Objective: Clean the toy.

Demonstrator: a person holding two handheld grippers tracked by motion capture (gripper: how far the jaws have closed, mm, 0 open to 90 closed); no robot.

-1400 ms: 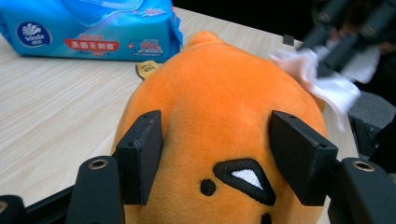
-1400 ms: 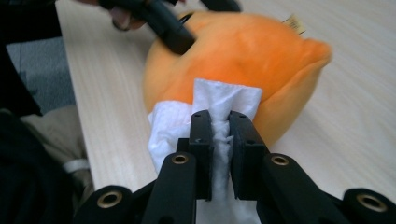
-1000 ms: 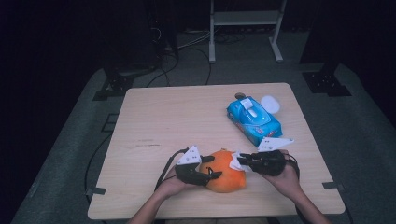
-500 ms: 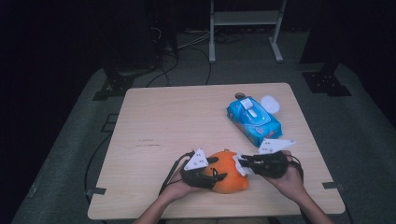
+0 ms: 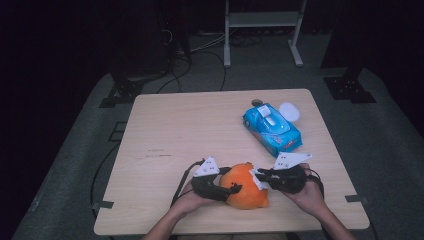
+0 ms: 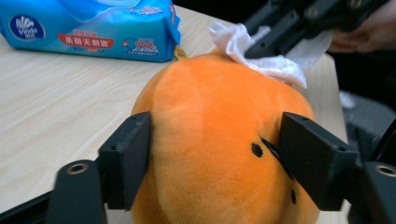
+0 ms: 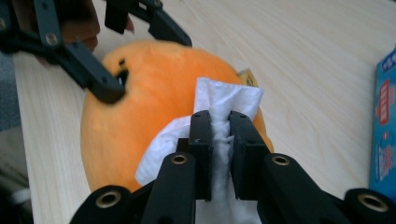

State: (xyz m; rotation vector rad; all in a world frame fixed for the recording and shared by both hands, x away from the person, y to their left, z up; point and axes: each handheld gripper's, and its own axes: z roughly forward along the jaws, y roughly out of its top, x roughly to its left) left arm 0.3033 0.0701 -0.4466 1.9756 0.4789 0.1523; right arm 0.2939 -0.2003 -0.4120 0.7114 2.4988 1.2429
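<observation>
Jaws of left gripper are clamping the round orange plush toy at the near table edge; right gripper is pinching a crumpled white wet wipe against it. Risks: soft plush squirming loose, wipe slipping out. Toy's underside is hidden; blue wipes pack print is unreadable.

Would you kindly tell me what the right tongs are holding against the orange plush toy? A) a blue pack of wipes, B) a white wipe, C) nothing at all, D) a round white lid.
B: in the right gripper view the right tongs are shut on a crumpled white wipe pressed to the orange plush toy, which the left tongs clamp from both sides.
</observation>
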